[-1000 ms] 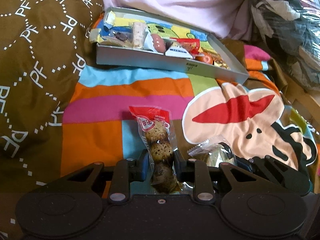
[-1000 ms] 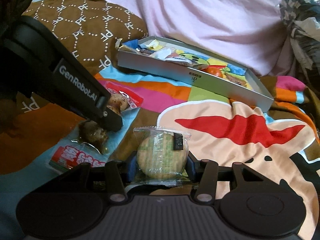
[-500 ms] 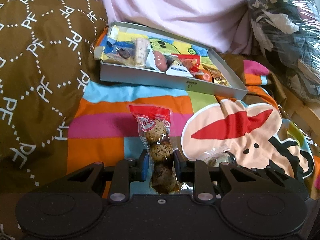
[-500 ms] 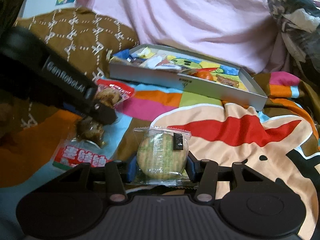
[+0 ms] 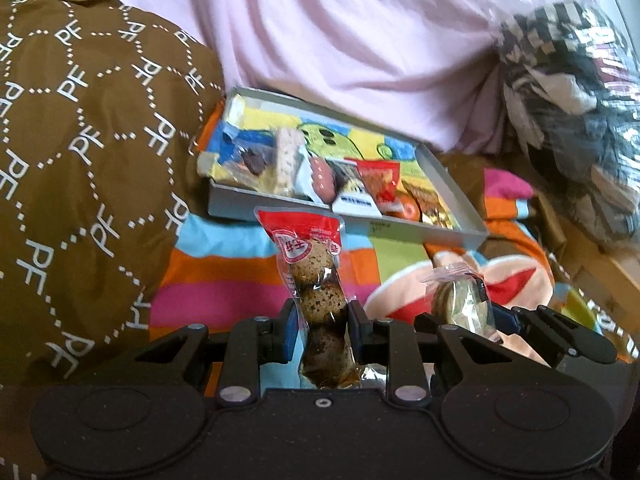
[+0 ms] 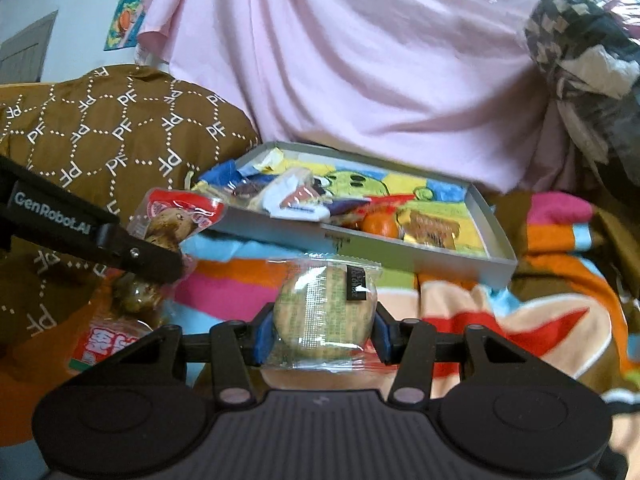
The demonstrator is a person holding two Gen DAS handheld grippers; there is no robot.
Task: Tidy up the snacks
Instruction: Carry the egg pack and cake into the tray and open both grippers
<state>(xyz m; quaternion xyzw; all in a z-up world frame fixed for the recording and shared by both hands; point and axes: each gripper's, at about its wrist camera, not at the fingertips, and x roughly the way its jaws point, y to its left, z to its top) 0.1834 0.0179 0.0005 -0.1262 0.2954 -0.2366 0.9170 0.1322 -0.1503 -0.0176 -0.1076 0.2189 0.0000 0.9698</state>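
Egg packet [image 5: 318,292] upright in pinching left gripper [image 5: 323,322]; biscuit [image 6: 325,312], seemingly flat-on, in right gripper [image 6: 323,334]

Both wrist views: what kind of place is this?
Probably a bedroom, working on a bed: a colourful cartoon blanket as the surface, a brown PF-print quilt bunched on the left, pink sheet draped behind. A grey snack tray sits on the bedding.

A brightly striped cartoon-print blanket [image 5: 224,276] covers the bed, with a brown quilt [image 5: 80,160] patterned in white "PF" lettering bunched along its left edge. Pink fabric [image 6: 360,60] drapes across the back, and a plastic-wrapped checkered bundle [image 6: 580,40] sits at the far right corner.
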